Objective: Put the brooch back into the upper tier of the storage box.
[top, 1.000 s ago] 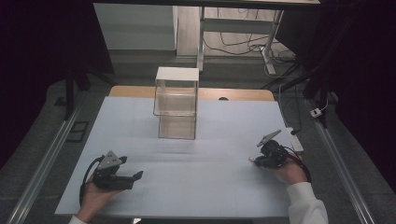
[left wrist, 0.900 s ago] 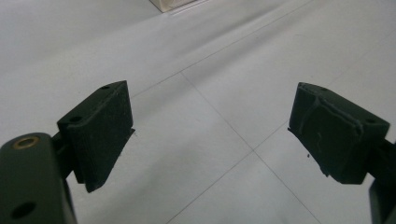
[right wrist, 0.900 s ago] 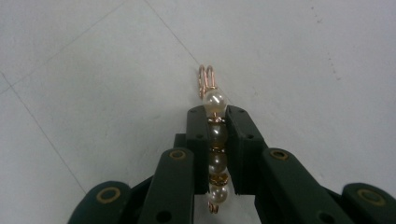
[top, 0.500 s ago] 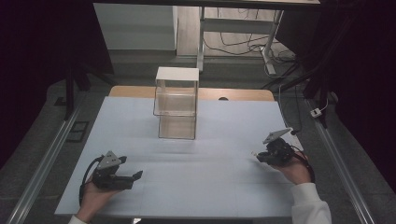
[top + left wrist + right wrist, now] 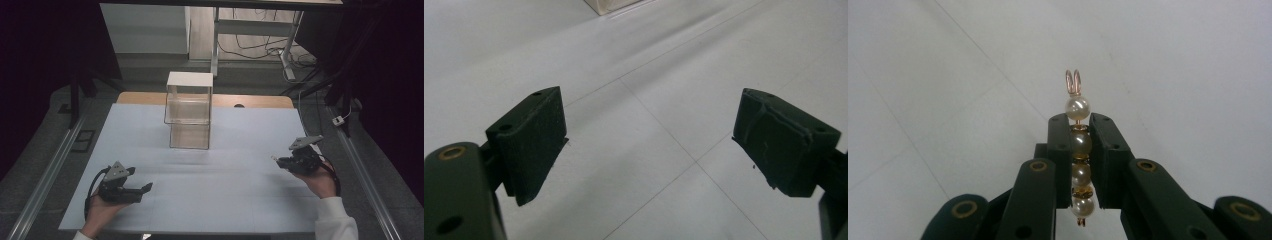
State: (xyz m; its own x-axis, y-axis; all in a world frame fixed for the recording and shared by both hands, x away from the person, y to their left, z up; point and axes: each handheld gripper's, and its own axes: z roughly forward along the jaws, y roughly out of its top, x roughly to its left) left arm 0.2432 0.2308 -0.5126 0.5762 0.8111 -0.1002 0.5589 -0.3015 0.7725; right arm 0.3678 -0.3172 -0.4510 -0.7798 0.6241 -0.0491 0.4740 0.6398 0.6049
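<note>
A short string of pearl beads [image 5: 1077, 106] with a copper wire loop at its tip stands upright between the jaws of my right gripper [image 5: 1080, 120], which is shut on it. In the high view that right gripper [image 5: 276, 159] hovers over the table's right side, pointing left. My left gripper [image 5: 147, 187] lies low at the front left, held by a hand. Its jaws stand wide open with nothing between them, and in the left gripper view [image 5: 649, 135] bare table shows in the gap.
A clear two-tier box [image 5: 189, 111] with a white top stands at the middle back of the pale blue table cover [image 5: 230, 200]. Its base corner [image 5: 611, 5] shows ahead of the left gripper. Metal rails [image 5: 45, 175] run along both sides.
My right gripper has risen a little and drifted to the right with the pearl string still in it. The left gripper has stayed put.
</note>
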